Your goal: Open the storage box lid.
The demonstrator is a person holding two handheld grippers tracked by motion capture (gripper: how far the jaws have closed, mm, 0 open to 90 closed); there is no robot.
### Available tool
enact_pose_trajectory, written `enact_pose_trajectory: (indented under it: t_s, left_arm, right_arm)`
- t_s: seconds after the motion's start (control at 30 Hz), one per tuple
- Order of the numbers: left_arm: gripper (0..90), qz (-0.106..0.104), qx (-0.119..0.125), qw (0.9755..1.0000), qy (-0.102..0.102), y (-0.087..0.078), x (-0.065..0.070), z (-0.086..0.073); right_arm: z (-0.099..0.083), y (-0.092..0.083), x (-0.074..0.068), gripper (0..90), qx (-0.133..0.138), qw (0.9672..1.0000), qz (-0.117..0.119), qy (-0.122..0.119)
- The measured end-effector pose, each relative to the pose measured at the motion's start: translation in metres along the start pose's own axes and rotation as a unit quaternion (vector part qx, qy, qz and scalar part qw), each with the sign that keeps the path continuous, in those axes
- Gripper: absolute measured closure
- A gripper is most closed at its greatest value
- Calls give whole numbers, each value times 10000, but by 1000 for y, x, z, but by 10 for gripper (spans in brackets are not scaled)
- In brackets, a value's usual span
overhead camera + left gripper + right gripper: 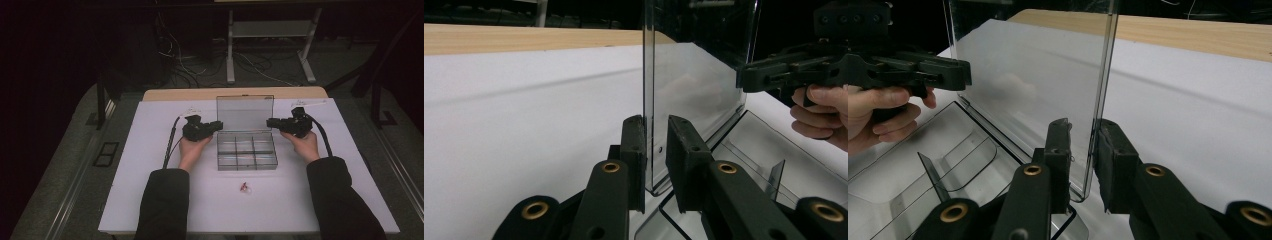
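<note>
A clear plastic compartment box (pixel 247 167) sits mid-table with its lid (pixel 245 112) standing upright at the back. My left gripper (pixel 219 125) is at the lid's left edge and my right gripper (pixel 269 122) at its right edge. In the left gripper view the open jaws (pixel 655 122) straddle the lid (pixel 694 85) near its lower corner, with a gap on one side. The right gripper (pixel 1082 125) likewise stands open around the lid's edge (pixel 1100 75). Each view shows the other gripper farther off, at the lid's opposite edge. The box's compartments look empty.
A small red object (pixel 244 187) lies on the white mat (pixel 150 200) in front of the box. The wooden table edge (pixel 175 94) runs behind the mat. Cables and a stand's legs (pixel 230 60) are on the floor beyond.
</note>
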State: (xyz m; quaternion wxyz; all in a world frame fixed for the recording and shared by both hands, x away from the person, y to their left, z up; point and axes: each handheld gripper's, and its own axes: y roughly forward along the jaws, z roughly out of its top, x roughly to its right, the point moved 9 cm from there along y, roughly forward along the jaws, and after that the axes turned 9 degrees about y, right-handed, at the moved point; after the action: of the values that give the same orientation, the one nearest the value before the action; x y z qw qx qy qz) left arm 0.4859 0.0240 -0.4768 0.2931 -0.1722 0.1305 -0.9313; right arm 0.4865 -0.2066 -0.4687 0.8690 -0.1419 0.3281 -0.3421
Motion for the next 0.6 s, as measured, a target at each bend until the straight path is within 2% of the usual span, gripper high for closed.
enact_pose_trajectory:
  t_s: [0.2,0.6]
  left_arm:
    - [759,-15,15,9999,-109,1,-2,-1]
    - [744,-25,39,9997,-253,3,-4,-2]
  right_arm:
    - [-1,1,2,760,-35,10000,-46,-21]
    - [-3,3,6,754,-26,9999,-39,128]
